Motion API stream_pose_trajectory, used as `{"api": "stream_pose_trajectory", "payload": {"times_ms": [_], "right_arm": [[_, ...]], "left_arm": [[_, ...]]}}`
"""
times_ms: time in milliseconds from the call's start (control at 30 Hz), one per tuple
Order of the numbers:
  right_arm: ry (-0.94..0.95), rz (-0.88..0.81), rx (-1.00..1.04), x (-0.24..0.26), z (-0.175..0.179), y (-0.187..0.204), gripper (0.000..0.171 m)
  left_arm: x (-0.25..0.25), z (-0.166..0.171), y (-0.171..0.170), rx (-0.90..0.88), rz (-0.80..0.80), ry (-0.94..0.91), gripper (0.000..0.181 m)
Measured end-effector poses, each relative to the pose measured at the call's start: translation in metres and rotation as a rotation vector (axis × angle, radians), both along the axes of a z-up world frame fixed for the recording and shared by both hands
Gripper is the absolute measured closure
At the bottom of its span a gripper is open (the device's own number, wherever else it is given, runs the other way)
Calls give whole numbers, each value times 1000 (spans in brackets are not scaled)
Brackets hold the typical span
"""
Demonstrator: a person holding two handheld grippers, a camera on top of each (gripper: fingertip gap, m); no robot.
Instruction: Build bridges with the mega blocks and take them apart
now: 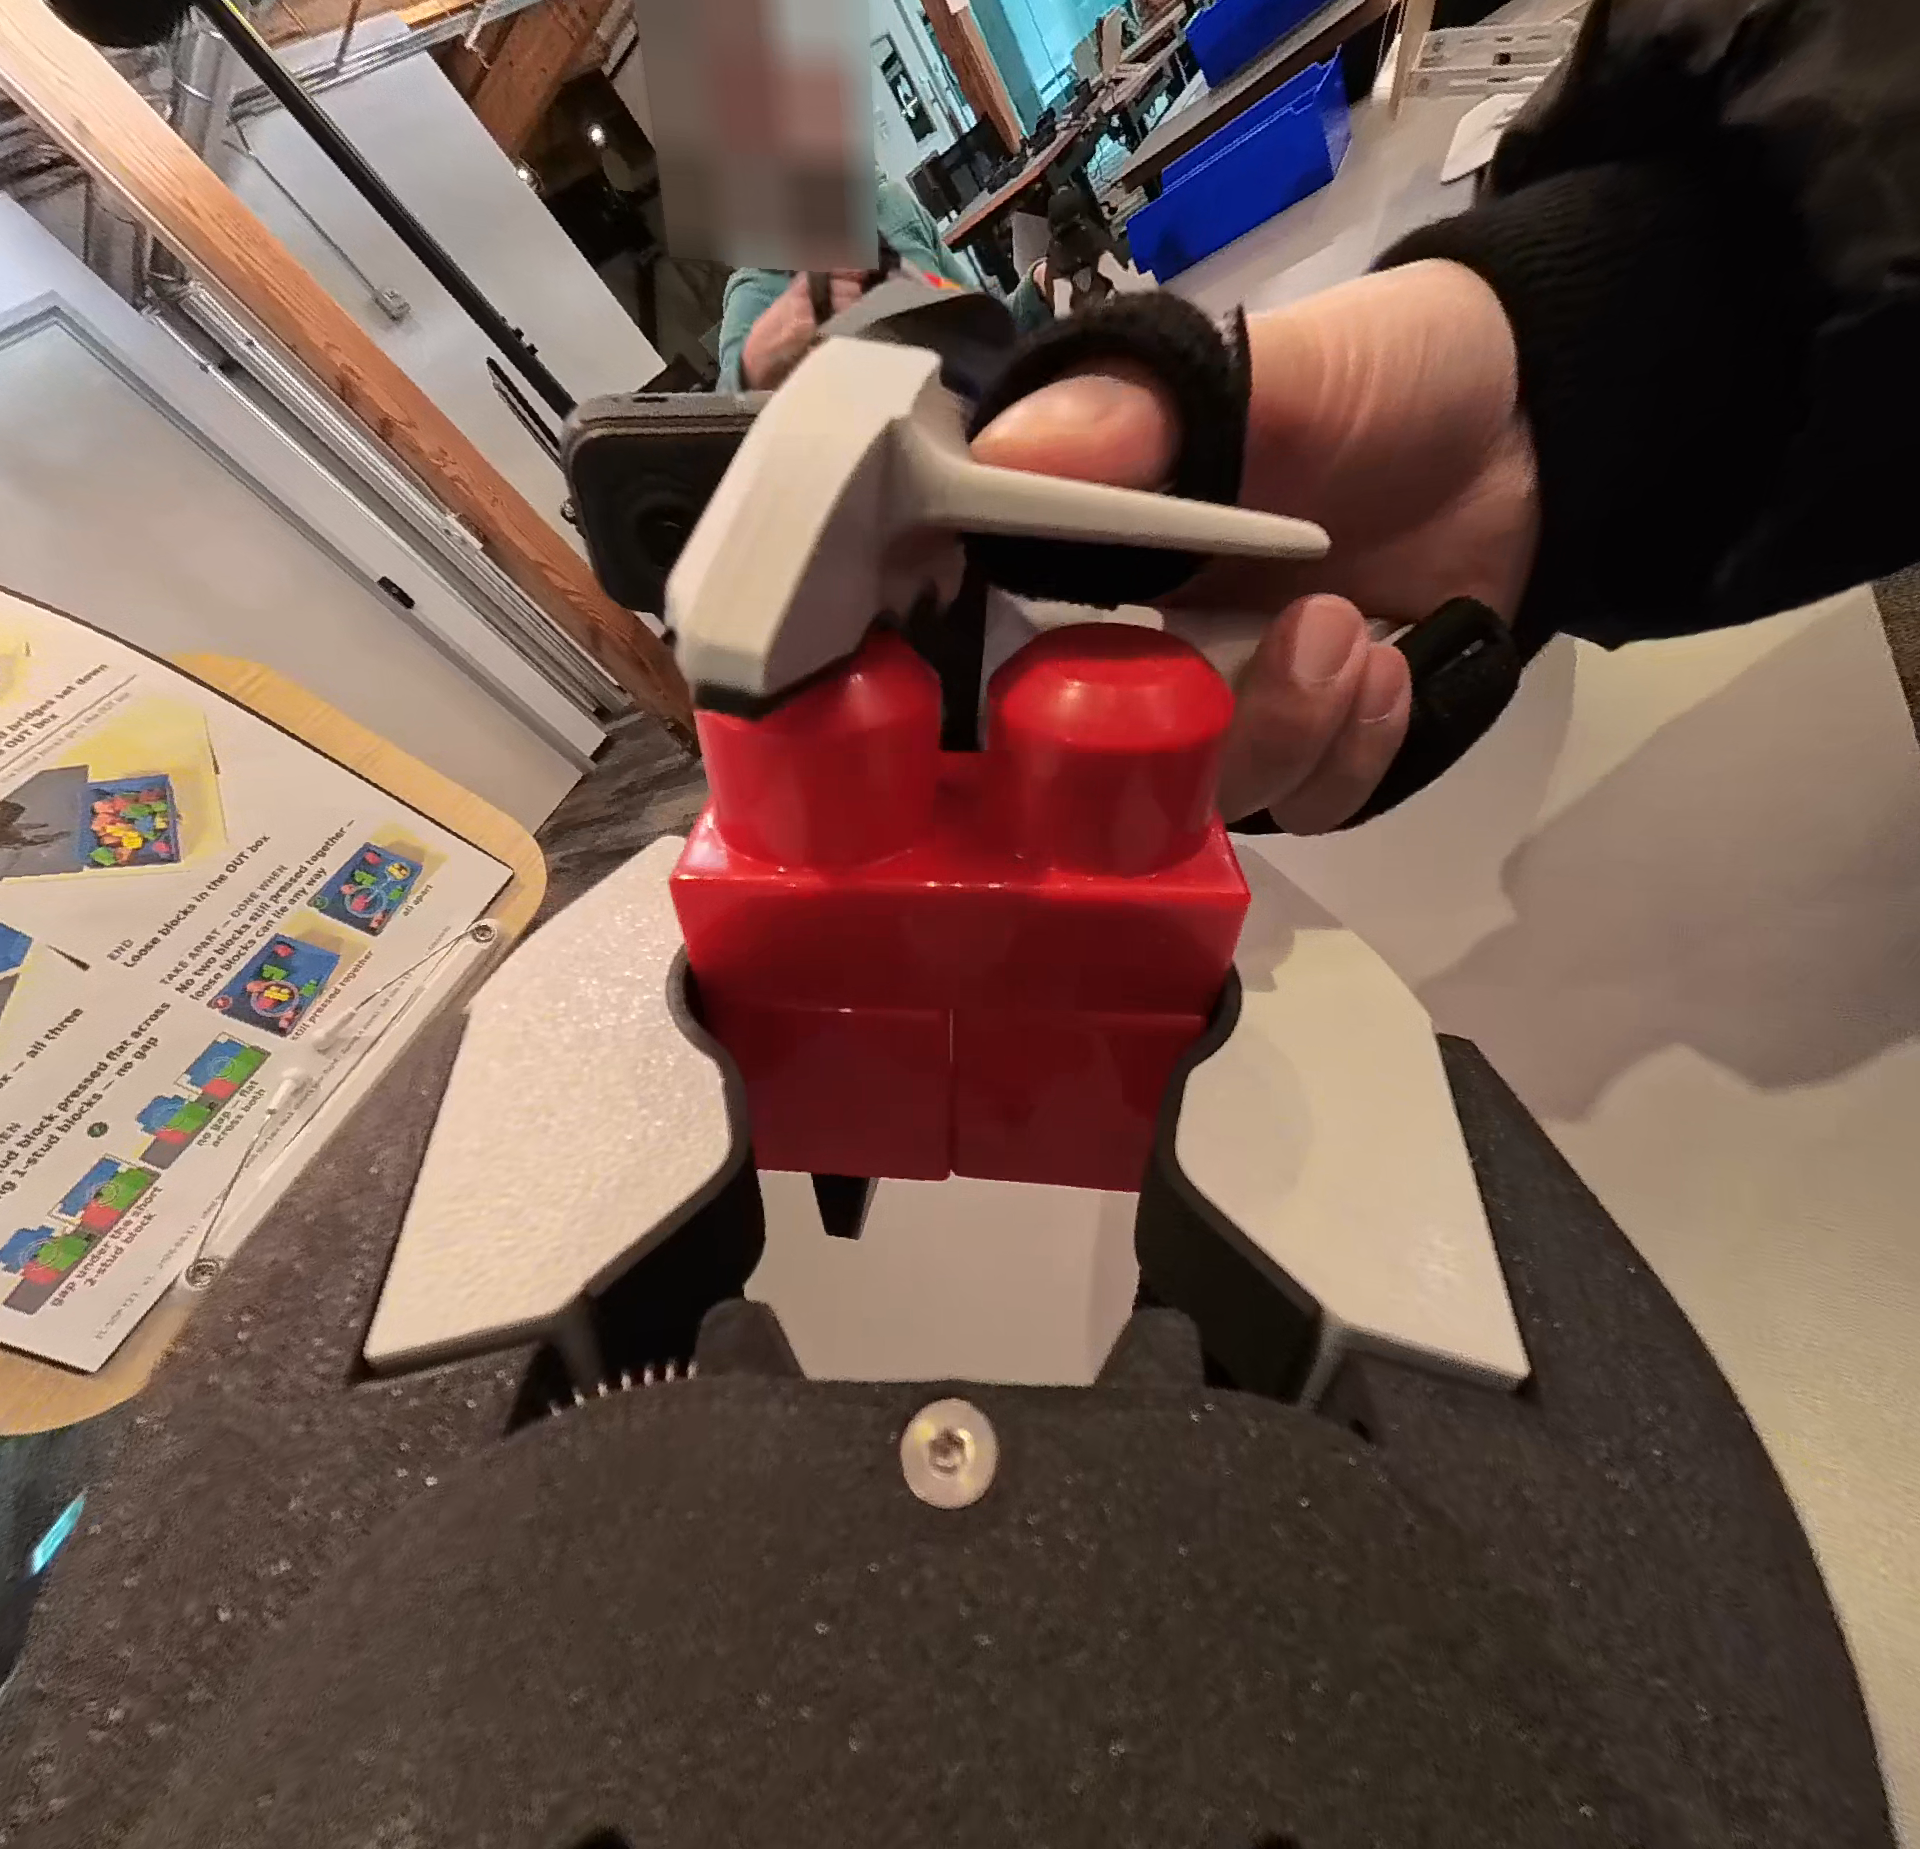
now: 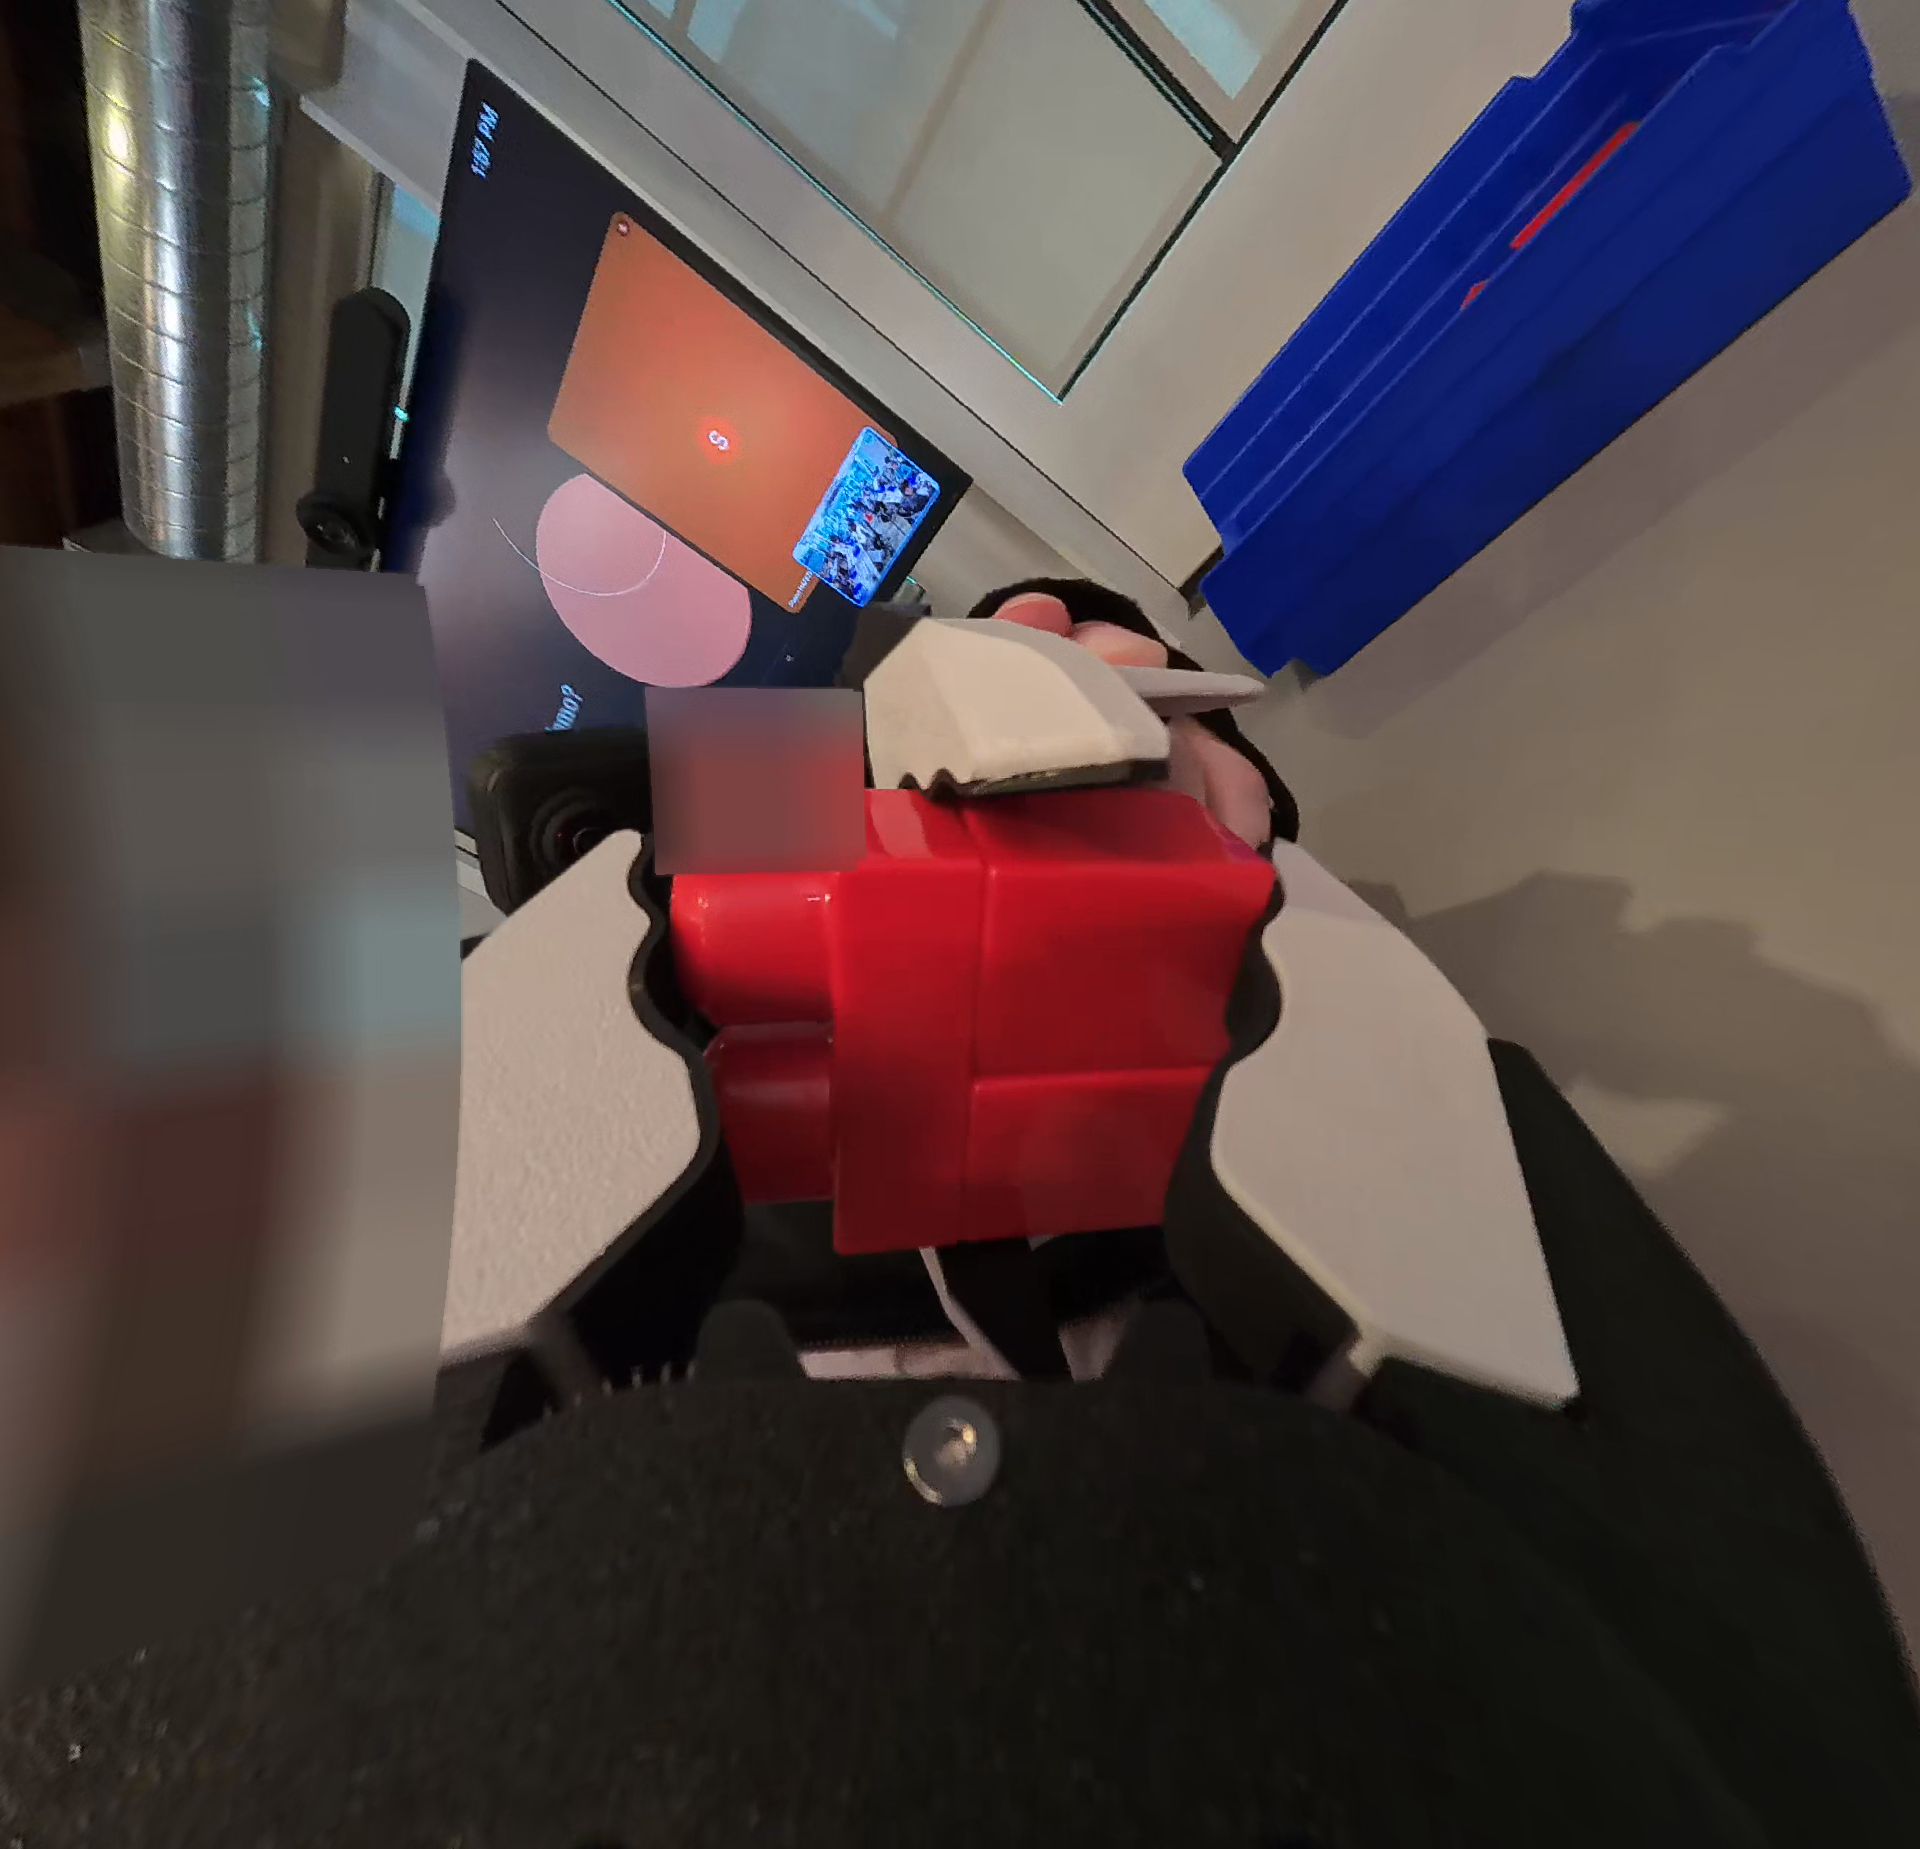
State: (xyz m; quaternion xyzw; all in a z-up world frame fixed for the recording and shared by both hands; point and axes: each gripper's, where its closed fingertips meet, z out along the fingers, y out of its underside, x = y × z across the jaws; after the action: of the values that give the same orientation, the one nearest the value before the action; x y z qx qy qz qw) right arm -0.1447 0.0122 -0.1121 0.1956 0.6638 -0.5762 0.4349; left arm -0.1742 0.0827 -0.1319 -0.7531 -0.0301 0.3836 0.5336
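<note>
A red block assembly (image 1: 956, 916) is held in the air: a two-stud red block sits on two smaller red blocks side by side. My left gripper (image 1: 956, 1030) is shut on the two lower blocks from their sides. My right gripper (image 2: 956, 1020) is shut on the same assembly (image 2: 1039, 1020), one finger against the stud tips and the other against the underside. In the left wrist view, one right gripper finger (image 1: 790, 552) presses on the left stud. In the right wrist view, a left gripper finger (image 2: 997, 719) rests on the assembly's far side.
A printed instruction sheet (image 1: 208, 1020) lies on a wooden board at the left. A white table (image 1: 1662, 968) is under the grippers. Blue bins (image 1: 1247, 168) stand on far tables; one blue bin (image 2: 1558, 345) is close. A monitor (image 2: 623, 449) stands behind. A person sits beyond. Left tips to right tips: about 6 cm.
</note>
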Motion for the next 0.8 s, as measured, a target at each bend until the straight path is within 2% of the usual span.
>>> {"api": "stream_pose_trajectory", "payload": {"times_ms": [100, 167, 200, 333, 433, 467, 533, 600, 667, 800], "right_arm": [[-52, -6, -59, -4, 3, -1, 66], [-38, -31, -20, -12, -6, 2, 50], [13, -85, 15, -20, -11, 7, 48], [385, -344, 147, -48, -18, 31, 66], [574, -400, 377, -53, -28, 39, 88], [591, -412, 461, -56, -34, 41, 87], [566, -385, 523, -56, -39, 40, 106], [513, -328, 517, -48, -39, 34, 114], [506, -308, 576, -47, -47, 33, 131], [573, -337, 589, -51, -47, 37, 135]], "left_arm": [[-4, 1, -1, 8, 22, -8, 91], [-13, 0, -7, 27, 89, -27, 90], [-20, 0, -13, 40, 140, -43, 91], [-43, -20, -32, 37, 317, -195, 91], [-54, -37, -36, -24, 386, -264, 91], [-56, -40, -35, -36, 391, -281, 91], [-58, -42, -32, -44, 407, -303, 91], [-59, -42, -27, -62, 412, -292, 91], [-59, -43, -23, -90, 424, -277, 91], [-58, -41, -18, -85, 433, -282, 90]]}}
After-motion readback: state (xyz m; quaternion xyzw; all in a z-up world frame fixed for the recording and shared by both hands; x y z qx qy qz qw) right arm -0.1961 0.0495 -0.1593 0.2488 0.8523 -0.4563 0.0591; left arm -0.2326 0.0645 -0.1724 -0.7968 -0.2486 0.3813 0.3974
